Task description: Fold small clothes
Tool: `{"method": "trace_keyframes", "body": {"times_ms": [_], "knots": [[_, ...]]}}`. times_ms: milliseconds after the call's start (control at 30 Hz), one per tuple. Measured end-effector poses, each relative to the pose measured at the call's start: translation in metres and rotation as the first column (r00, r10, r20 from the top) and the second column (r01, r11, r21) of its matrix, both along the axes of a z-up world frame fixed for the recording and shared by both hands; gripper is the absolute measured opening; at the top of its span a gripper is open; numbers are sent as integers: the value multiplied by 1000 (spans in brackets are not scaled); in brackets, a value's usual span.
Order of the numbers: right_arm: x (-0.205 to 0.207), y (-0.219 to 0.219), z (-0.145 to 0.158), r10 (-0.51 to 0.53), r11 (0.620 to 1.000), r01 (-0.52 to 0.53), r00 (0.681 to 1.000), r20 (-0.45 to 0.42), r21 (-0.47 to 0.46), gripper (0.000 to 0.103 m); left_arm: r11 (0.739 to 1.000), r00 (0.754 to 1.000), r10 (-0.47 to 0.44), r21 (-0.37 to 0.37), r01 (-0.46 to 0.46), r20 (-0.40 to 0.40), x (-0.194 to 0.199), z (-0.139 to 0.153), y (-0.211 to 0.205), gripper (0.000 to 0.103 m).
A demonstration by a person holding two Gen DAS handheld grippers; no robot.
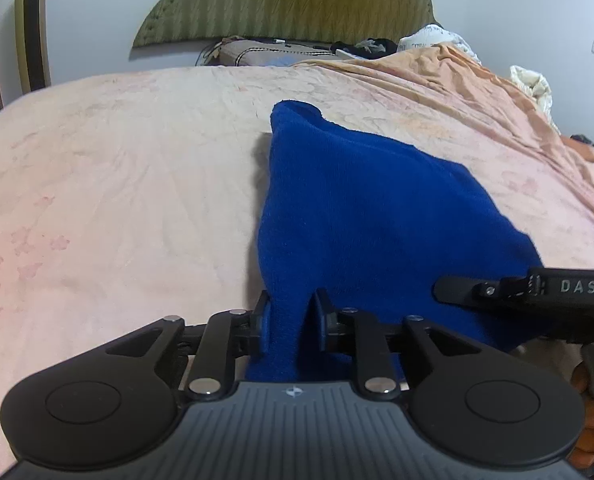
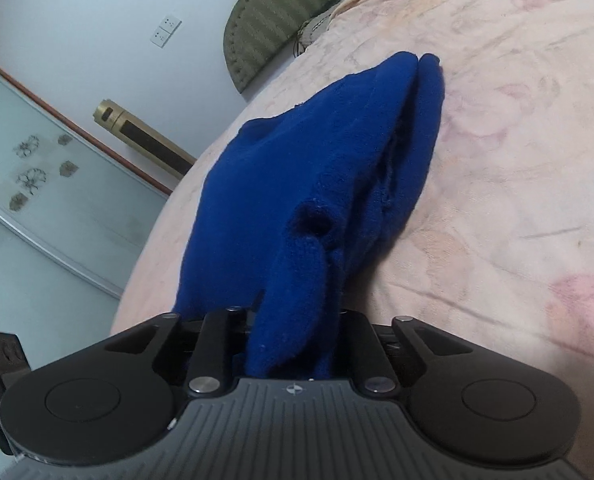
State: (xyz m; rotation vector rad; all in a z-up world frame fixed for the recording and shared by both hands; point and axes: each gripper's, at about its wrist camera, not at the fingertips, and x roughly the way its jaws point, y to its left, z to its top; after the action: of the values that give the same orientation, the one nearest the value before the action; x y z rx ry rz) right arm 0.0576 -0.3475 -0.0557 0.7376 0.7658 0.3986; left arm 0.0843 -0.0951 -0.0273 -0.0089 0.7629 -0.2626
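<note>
A small dark blue knit garment [image 1: 361, 216] lies stretched over the pink bed [image 1: 117, 184], its near edge lifted. My left gripper [image 1: 291, 322] is shut on the garment's near left part; cloth fills the gap between its pads. My right gripper [image 2: 297, 332] is shut on another near part of the same garment [image 2: 297, 184], whose cloth bunches over the fingers and hides them. The right gripper also shows in the left wrist view [image 1: 457, 290], at the garment's right side. The far end of the garment rests on the bed.
The bed is covered by a pink flowered blanket [image 2: 517, 140]. A green padded headboard [image 1: 281, 4] and pillows with clutter [image 1: 361, 46] are at the far end. A gold-coloured standing unit [image 2: 145, 136] and a glass wardrobe door [image 2: 37, 184] stand beside the bed.
</note>
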Motion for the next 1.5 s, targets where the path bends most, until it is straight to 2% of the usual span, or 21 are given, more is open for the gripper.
{"method": "trace_keyframes", "body": {"times_ms": [367, 400, 467, 500, 533, 733, 800, 933, 967, 1000, 1033, 1167, 1300, 1400, 1500], "knots": [[-8, 3, -2, -25, 1000, 25, 1000, 16, 0, 23, 1000, 1000, 0, 5, 0, 8, -2, -3, 1, 28], [-9, 2, -3, -24, 1000, 23, 1000, 13, 5, 24, 1000, 1000, -1, 9, 1, 8, -2, -3, 0, 31], [-8, 0, -3, -21, 1000, 21, 1000, 5, 18, 24, 1000, 1000, 7, 28, -7, 6, 0, -3, -1, 50], [-8, -2, -3, -19, 1000, 19, 1000, 3, 23, 24, 999, 1000, 16, 42, -16, 7, 1, -3, -1, 66], [-7, -3, -3, -17, 999, 17, 1000, 0, 30, 24, 998, 1000, 23, 53, -24, 13, 1, -3, 0, 71], [-3, -11, -5, -6, 998, 7, 1000, -9, 55, 25, 999, 1000, 26, 42, -26, 6, 2, -1, 6, 71], [-4, -11, -3, -11, 999, 11, 1000, -7, 50, 28, 999, 1000, 24, 46, -25, 13, 0, 0, 6, 72], [-7, -15, 4, -37, 999, 36, 999, 9, 22, 43, 999, 999, 3, 41, -5, 39, 11, 10, 8, 72], [-5, -18, 4, -43, 998, 43, 999, 7, 34, 46, 1000, 999, -2, 21, 1, 49, 18, 16, 10, 75], [-2, -21, 4, -53, 997, 53, 999, 4, 54, 48, 1000, 998, -20, -4, 20, 54, 26, 21, 11, 86], [3, -25, 4, -61, 996, 61, 998, -1, 72, 49, 998, 998, -43, -38, 45, 56, 36, 24, 13, 89], [27, -39, -1, -100, 989, 101, 995, -17, 108, 50, 985, 996, -92, -149, 92, 2, 84, 26, 16, 89], [59, -55, -7, -111, 979, 113, 994, -22, 171, 50, 958, 987, -114, -277, 79, -113, 136, 11, 16, 89], [85, -60, -8, -93, 980, 96, 995, -27, 173, 49, 931, 979, -125, -361, 60, -161, 163, 1, 15, 89], [110, -58, -6, -46, 991, 48, 999, -15, 128, 50, 901, 972, -150, -431, 58, -182, 184, -10, 12, 88]]}}
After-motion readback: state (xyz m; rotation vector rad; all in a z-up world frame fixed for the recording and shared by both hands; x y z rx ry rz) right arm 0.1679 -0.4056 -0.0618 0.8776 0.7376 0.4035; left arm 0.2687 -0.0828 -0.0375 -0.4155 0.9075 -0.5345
